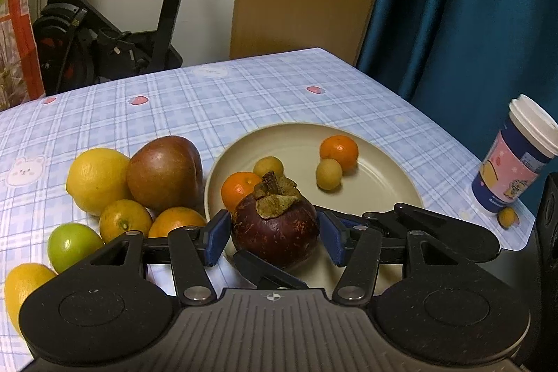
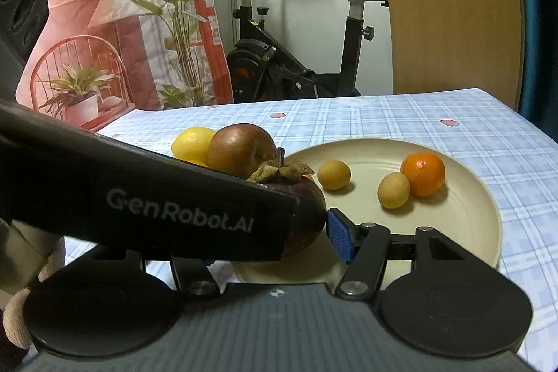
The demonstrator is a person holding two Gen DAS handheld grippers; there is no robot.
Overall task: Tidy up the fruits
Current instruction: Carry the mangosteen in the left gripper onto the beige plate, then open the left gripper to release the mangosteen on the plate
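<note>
While the mangosteen sits between the left gripper's wide-spread blue pads, calyx up over the plate's near rim, the right gripper crowds alongside, its spread unclear.

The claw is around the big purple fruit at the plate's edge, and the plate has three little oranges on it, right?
Almost. The left claw is around the purple fruit, but the plate has two oranges, one and another, as the left wrist view shows.
</note>
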